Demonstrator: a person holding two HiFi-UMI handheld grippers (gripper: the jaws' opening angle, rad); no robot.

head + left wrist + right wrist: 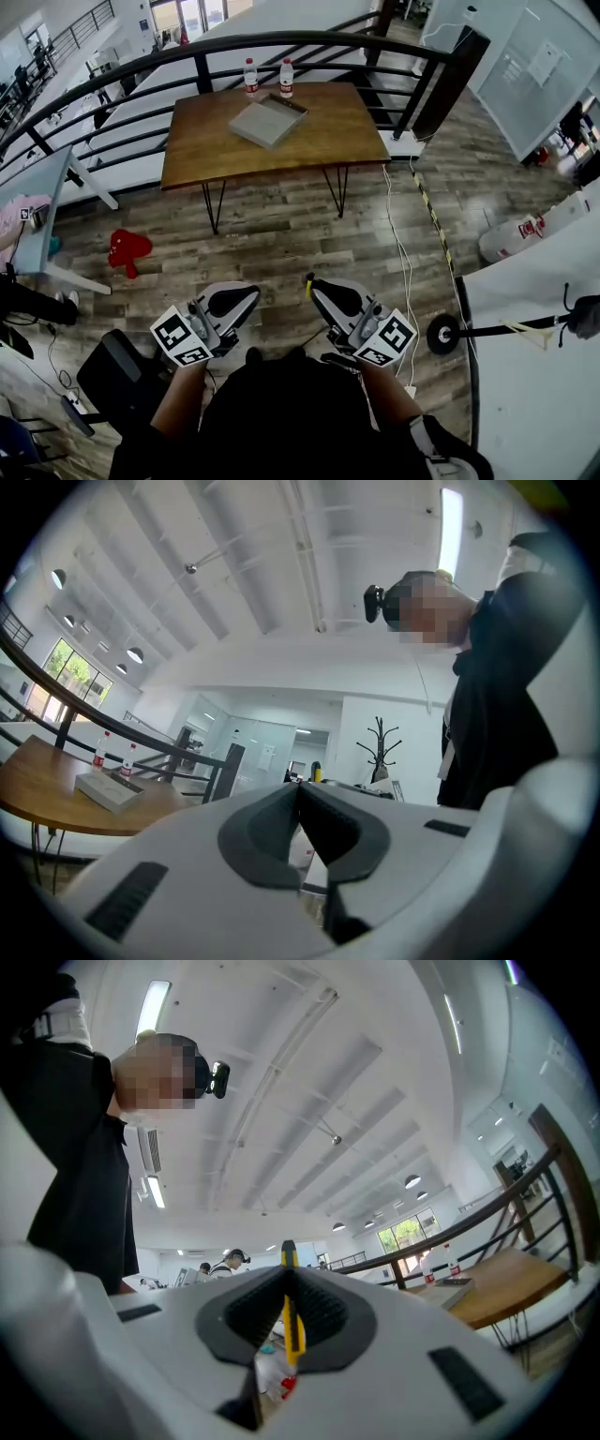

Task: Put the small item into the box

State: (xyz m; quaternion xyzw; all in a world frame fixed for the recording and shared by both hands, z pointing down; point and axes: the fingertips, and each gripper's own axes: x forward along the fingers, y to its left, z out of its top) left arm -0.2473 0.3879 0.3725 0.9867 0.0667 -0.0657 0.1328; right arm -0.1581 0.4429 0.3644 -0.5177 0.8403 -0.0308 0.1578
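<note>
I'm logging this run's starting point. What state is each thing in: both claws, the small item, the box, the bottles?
Left claw: shut, empty.
Right claw: shut on the yellow small item.
Yellow small item: clamped, tip poking past the claw.
Box: lying flat on the wooden table; lid unclear.
Water bottles: upright behind the box.

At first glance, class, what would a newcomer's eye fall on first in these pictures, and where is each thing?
The wooden table stands out ahead by the railing, bearing a flat grey box and two water bottles behind it. Close to the person, the right gripper is shut on a slim yellow item, while the left gripper is shut on nothing.
</note>
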